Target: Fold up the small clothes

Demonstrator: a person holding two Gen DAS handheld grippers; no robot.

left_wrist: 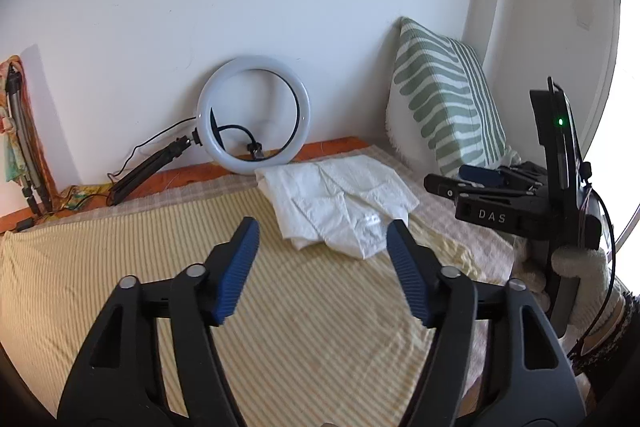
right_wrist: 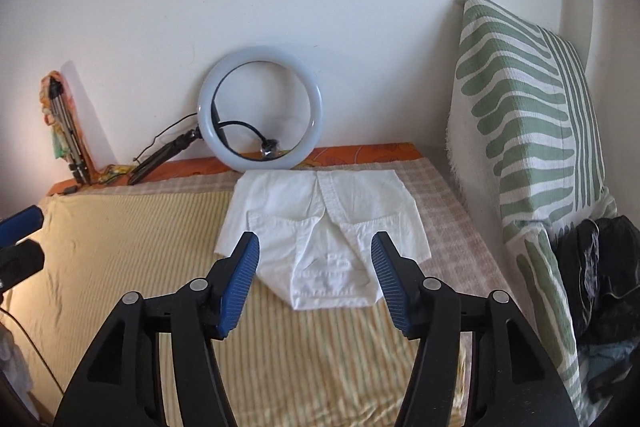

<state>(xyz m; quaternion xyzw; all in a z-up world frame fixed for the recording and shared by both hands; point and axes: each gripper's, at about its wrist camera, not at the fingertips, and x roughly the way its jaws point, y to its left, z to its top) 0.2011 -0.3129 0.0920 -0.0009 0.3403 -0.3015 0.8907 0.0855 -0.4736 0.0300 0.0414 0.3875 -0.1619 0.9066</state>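
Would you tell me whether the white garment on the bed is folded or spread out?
Folded: the white garment lies as a compact layered bundle on the striped bedcover, edges doubled over, no gripper touching it.

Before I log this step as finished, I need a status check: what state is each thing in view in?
White garment: folded, lying flat on the bed, free of both grippers.
Left hand-held gripper: open, empty.
Right hand-held gripper: open, empty.
Ring light: unlit, leaning against the wall.
Striped pillow: propped upright against the wall.
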